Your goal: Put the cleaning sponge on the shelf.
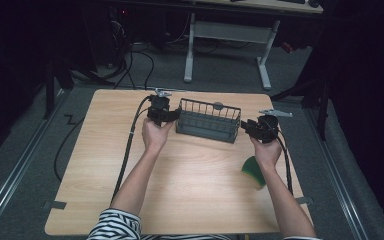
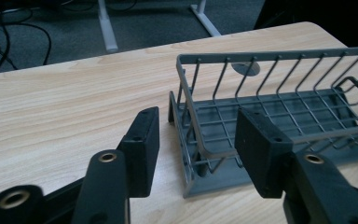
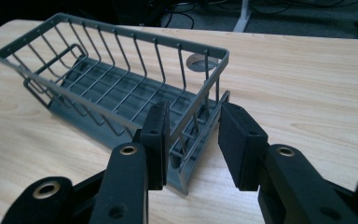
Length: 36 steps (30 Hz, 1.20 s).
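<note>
Here the wire rack sits between left gripper and right gripper.

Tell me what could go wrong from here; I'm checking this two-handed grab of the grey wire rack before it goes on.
1. The left gripper straddles only one corner of the grey wire rack; closing there could pinch thin wire and twist it.
2. The right gripper also sits at an end corner, so uneven closing might tilt or slide the rack.
3. The green sponge lies under the right forearm and could get swept aside.
</note>
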### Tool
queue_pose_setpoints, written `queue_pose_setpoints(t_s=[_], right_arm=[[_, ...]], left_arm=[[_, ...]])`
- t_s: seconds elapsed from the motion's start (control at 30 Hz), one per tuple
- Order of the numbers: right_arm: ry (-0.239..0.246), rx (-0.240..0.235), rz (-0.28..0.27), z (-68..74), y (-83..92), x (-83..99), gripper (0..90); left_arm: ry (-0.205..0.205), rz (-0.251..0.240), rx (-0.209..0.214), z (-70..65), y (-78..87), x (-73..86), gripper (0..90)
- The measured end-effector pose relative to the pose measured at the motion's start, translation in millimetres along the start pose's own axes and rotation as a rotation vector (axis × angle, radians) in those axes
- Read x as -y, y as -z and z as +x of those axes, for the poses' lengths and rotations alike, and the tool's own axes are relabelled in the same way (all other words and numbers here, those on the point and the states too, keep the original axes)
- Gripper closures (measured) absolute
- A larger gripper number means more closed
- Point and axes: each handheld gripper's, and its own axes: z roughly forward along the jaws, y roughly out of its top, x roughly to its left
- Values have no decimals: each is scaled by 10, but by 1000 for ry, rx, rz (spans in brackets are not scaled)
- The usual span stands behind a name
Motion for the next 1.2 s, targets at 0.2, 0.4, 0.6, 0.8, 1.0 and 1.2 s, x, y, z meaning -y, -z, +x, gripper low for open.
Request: queue_pose_setpoints(t_s=[0.2,0.4,0.6,0.8,1.0,1.2], right_arm=[[-25,4,-4,-24,-63,11,629],[-33,1,-1,-11,-103,-2,618],[-14,12,29,33,-175,-61,617],[-23,3,50,12,-221,-60,669],[7,-18,85,46,-216,-82,734],[21,-29,99,57,-179,-65,734]], left_arm=[[20,10,6,23,-96,16,522],[5,32,11,-30,-162,-14,539],[3,55,10,-42,-207,-12,589],[14,67,25,-16,-228,-12,668],[1,84,41,-36,-231,-14,749],[-23,108,37,-36,-212,22,785]])
